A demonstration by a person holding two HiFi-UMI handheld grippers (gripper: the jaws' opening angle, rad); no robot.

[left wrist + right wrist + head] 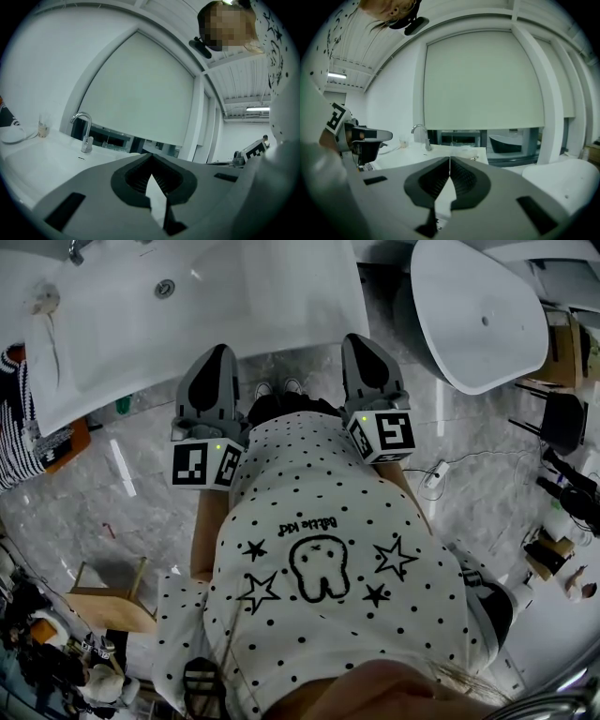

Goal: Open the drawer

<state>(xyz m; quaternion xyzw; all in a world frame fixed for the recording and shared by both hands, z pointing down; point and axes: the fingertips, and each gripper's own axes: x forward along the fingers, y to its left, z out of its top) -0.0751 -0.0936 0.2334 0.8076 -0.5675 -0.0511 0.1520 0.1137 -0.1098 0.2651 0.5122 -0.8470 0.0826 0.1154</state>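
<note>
White solid vanity top (pixel 141 381), with a sunken basin and chrome tap (pixel 83 133), fills the upper left of the head view. Its slanting front edge crosses just under the tips of both tools. The left gripper (pixel 220 354) (pixel 151 157) and the right gripper (pixel 361 341) (pixel 450 159) are side by side, well apart, each clenched tip to tip on nothing. A white oval freestanding bathtub (pixel 478 315) stands to the right, with a narrow strip of grey marble floor (pixel 141 474) between it and the vanity. Wider bare floor lies to the left, up to a small wooden stool (pixel 108 601). No view shows the drawer.
</note>
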